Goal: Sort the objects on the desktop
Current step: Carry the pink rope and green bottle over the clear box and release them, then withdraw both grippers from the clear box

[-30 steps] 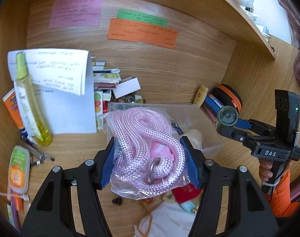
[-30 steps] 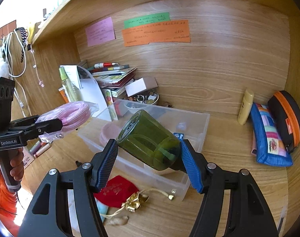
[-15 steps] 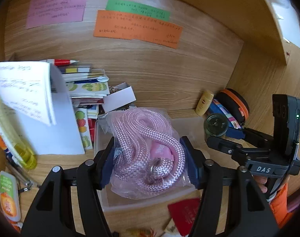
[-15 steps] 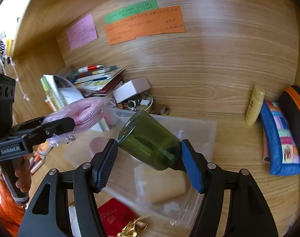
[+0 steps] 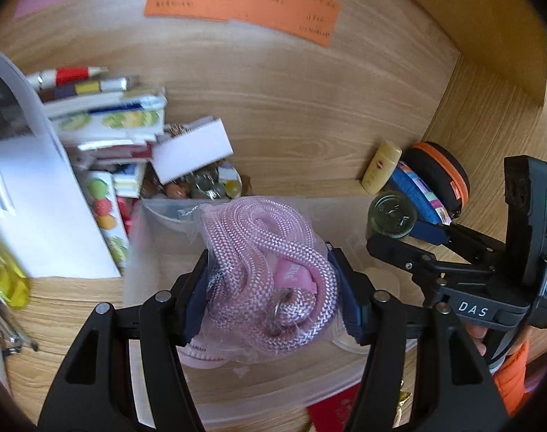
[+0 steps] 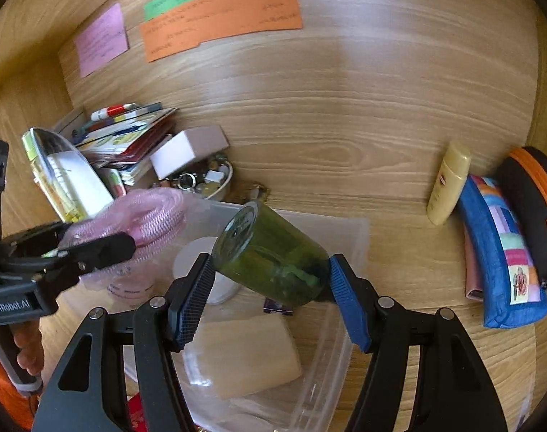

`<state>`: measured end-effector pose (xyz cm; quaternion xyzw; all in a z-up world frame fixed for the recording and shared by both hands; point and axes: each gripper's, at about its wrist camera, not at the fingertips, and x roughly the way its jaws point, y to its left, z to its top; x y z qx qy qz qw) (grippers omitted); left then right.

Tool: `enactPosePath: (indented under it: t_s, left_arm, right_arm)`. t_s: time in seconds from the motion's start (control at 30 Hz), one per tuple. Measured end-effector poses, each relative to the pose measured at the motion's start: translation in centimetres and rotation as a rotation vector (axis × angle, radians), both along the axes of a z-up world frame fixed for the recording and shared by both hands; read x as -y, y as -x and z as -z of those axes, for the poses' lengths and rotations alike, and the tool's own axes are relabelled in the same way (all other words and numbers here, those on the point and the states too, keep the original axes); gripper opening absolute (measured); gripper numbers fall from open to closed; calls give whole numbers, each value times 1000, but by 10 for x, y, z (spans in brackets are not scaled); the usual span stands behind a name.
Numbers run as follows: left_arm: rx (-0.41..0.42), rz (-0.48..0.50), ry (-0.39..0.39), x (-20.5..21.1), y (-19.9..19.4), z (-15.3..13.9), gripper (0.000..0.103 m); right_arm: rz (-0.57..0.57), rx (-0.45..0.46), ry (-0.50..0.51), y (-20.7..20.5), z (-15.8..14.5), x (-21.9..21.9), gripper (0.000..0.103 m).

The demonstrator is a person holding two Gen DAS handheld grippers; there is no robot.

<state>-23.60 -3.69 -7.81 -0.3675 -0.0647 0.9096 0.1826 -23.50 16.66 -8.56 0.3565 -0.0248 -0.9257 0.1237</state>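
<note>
The left gripper [image 5: 271, 288] has its blue-padded fingers [image 5: 198, 295] clamped on a bagged coil of pink rope [image 5: 266, 259], which bulges up and forward between them above the clear plastic bin [image 5: 154, 252]. The right gripper [image 6: 270, 298] is closed on a green glass jar [image 6: 270, 252], pinched at its base, the jar tilted so its mouth points ahead and left of the fingertips, over the same bin. Below the right fingers, inside the bin, lie a pale yellow block [image 6: 244, 356] and a white disc [image 6: 201, 255]. Ahead of and right of the right fingers a yellow tube [image 6: 448, 183] leans on the wooden back wall beside a blue patchwork pouch [image 6: 503, 255]
</note>
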Motion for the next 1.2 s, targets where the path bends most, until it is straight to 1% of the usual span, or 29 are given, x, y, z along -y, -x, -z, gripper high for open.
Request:
enactPosePath:
  t_s: [0.13,0.3,0.43,0.57,0.6,0.67,0.77,0.83,0.97,1.07,1.2]
  left_arm:
    - [26,12,26,-6,3,11,61]
    - [56,1,44,-8,4,20,62]
    - [31,-22,44,-3,0,18,62]
    - [14,-24,62,-4,-2,16,64]
    - [8,-27,69,-4,-3,16,66]
    - [-5,-32,84,-4,-5,16,69]
    - [-18,-29,83,-6,-7,14,74]
    - [-26,-31,79,-6,-8,12,76]
    - [-44,-33,72,-4,-12,6,84]
    - [-61,-33,43,0,-16,-1,90]
    - [-99,-40,30,0,-21,-14,94]
  right_arm:
    - [-2,24,11,2,7,-3,62]
    - [6,-3,-77,-3,10,10,62]
    - [25,-27,-151,-5,15,16,62]
    - [25,-37,-177,-7,17,21,65]
    - [25,-37,-177,-7,17,22,66]
    - [25,-40,-169,-8,17,22,70]
    - [18,-44,-153,-11,15,21,77]
    - [18,-51,-148,-14,14,21,79]
    - [21,-73,-143,-20,7,22,81]
    - [10,-80,-110,-24,-2,19,83]
    - [-2,-118,-67,-33,-17,14,84]
